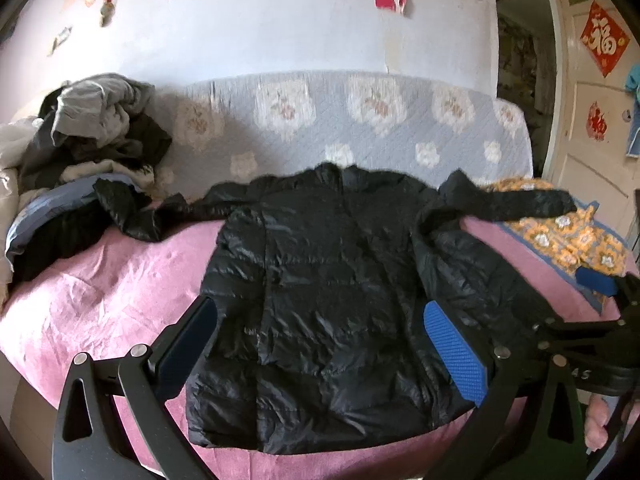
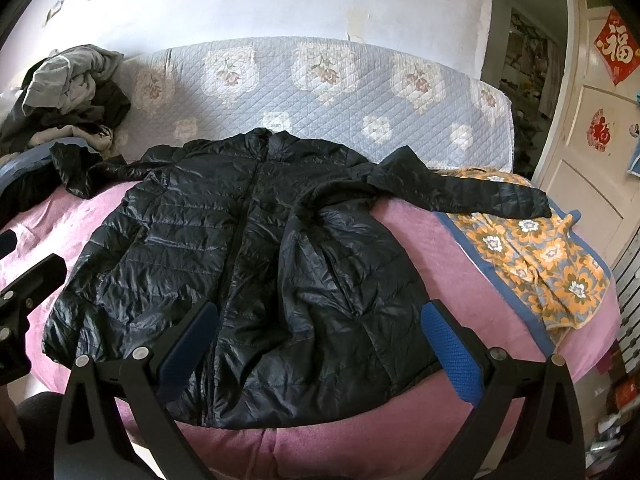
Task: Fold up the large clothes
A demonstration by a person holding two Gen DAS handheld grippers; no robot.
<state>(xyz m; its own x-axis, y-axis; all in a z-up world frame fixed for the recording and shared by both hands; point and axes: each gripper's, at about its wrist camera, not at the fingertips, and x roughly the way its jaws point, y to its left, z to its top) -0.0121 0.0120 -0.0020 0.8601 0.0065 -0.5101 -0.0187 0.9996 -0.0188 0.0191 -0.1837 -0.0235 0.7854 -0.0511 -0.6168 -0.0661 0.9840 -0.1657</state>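
Two grippers hover over a black puffer jacket (image 2: pixel 256 264) spread front-up on the pink bedspread (image 2: pixel 432 264), and neither holds anything. Left gripper (image 1: pixel 316 344) has its fingers wide apart above the hem, same for the right gripper (image 2: pixel 316 344). One sleeve (image 2: pixel 464 192) reaches onto a flowery orange cloth (image 2: pixel 552 256). Pile of clothes (image 1: pixel 96 128), jumbled I think, sits far left.

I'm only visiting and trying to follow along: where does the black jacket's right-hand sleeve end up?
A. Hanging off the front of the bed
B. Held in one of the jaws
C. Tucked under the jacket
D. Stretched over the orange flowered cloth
D: the sleeve reaches sideways from the jacket and its cuff lies on the flowered cloth; both sets of jaws stand open and hold nothing.
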